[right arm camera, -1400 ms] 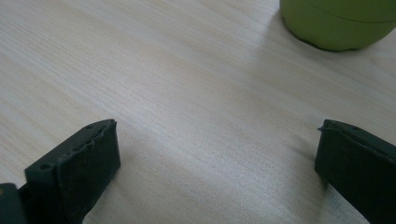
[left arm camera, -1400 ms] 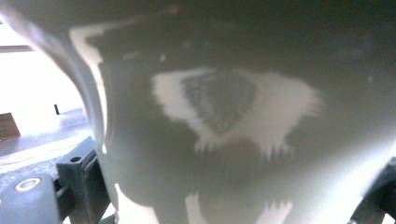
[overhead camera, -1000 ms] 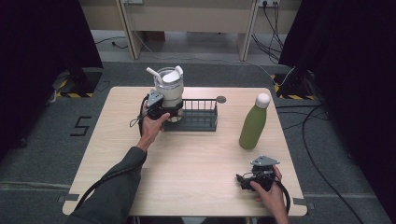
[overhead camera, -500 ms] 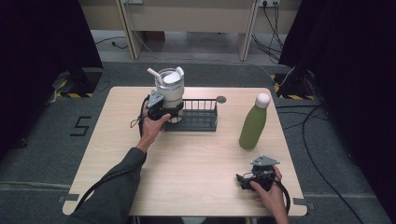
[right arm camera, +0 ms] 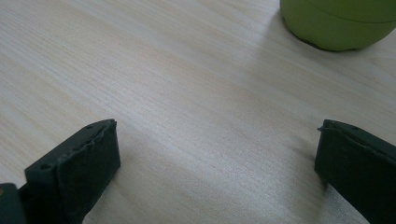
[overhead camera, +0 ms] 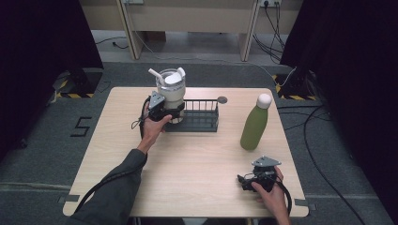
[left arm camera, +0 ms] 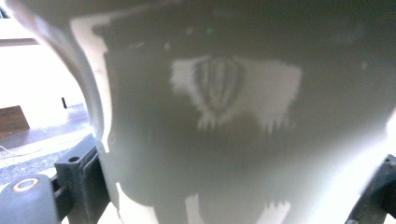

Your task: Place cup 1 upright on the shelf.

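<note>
Left gripper (overhead camera: 174,112): near the tabletop's far edge, left of centre, forearm extended, jaws clamped on the tumbler (overhead camera: 171,93). Right gripper (overhead camera: 244,181): near the front right corner, hand-held, jaws spread wide, holding nothing.

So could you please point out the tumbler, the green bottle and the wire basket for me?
tumbler (overhead camera: 171,92), high view, pale side wall.
green bottle (overhead camera: 254,127), high view, middle of its body.
wire basket (overhead camera: 202,127), high view, front rim.

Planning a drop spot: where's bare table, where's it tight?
Free: the table centre, between wire basket, green bottle and right gripper; also the left side below the left gripper. Crowded: far edge, where the tumbler meets the basket.
</note>
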The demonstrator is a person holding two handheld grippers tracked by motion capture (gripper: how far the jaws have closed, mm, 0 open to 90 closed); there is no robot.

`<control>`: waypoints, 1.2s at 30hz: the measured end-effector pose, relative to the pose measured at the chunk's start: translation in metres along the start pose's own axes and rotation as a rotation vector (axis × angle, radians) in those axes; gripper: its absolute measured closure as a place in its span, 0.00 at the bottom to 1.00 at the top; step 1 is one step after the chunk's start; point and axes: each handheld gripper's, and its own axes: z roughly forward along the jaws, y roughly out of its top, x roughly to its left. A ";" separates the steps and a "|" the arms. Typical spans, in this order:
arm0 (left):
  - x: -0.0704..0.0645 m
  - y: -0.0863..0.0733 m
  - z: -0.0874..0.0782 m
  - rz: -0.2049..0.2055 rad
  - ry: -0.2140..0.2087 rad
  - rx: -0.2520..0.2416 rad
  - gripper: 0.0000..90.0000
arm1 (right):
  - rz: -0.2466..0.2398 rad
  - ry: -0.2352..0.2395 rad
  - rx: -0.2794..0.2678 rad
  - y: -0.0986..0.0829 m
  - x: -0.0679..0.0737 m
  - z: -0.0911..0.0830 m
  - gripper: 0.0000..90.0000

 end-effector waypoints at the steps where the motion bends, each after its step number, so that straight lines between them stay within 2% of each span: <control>1: 0.001 0.000 0.000 0.019 0.002 -0.003 0.10 | 0.000 0.000 -0.001 0.000 0.000 0.000 0.01; 2: -0.004 -0.001 0.000 -0.050 0.001 -0.006 0.10 | 0.000 0.000 -0.001 0.000 0.000 0.000 0.01; 4: -0.004 -0.002 -0.001 -0.049 0.000 -0.009 0.10 | 0.000 0.001 -0.001 0.000 0.000 0.000 0.01; 5: -0.002 -0.001 -0.001 -0.020 0.003 -0.012 0.10 | 0.000 0.001 -0.001 0.000 0.000 0.000 0.01; 6: -0.004 -0.002 -0.001 -0.050 -0.003 -0.014 0.10 | -0.001 0.001 -0.001 0.000 0.000 0.000 0.01; 7: -0.004 -0.002 -0.001 -0.049 0.000 -0.014 0.10 | -0.001 0.001 -0.001 0.000 0.000 0.000 0.01; 8: 0.000 -0.001 -0.001 0.012 0.004 -0.013 0.10 | -0.001 0.001 -0.001 0.000 0.000 0.000 0.01; 9: 0.000 -0.001 -0.001 0.018 0.003 -0.014 0.10 | 0.000 0.001 -0.001 0.000 0.000 0.000 0.01; 10: -0.004 -0.002 -0.001 -0.045 -0.002 -0.016 0.10 | 0.000 0.001 -0.001 0.000 0.000 0.000 0.01; 12: -0.004 -0.002 -0.002 -0.047 -0.002 -0.018 0.10 | -0.001 0.001 -0.001 0.000 0.000 0.000 0.01; 14: 0.000 -0.001 -0.002 0.014 0.001 -0.019 0.10 | 0.001 0.001 0.000 0.000 0.000 0.000 0.01; 15: 0.000 -0.001 -0.002 0.017 0.001 -0.019 0.10 | 0.000 0.001 -0.001 0.000 0.000 0.000 0.01; 17: -0.001 -0.001 -0.003 -0.001 -0.001 -0.017 0.10 | -0.001 0.001 -0.001 0.000 0.000 0.000 0.01; 18: -0.004 -0.002 -0.003 -0.047 -0.001 -0.018 0.10 | 0.000 0.001 -0.001 0.000 0.000 0.000 0.01; 36: -0.005 -0.003 -0.007 -0.047 0.005 -0.025 0.10 | -0.002 0.002 0.000 0.000 0.000 0.000 0.01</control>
